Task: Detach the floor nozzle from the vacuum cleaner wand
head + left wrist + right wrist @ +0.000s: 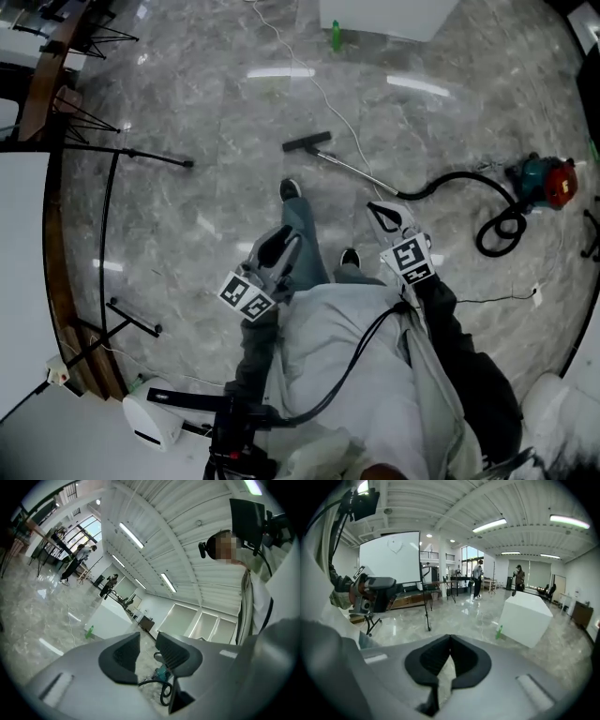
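Jaws parted empty on your left gripper, clenched on nothing on your right gripper; walking to the floor nozzle, you could have tripped over the wand

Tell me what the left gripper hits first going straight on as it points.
The way looks free nearby. The left gripper lines up on the black hose and teal vacuum canister on the floor, likely first; depth unclear.

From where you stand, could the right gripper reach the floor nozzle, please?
Probably not yet: the right gripper, jaws shut, hangs short of the floor nozzle; only the wand lies between, so stepping forward should do.
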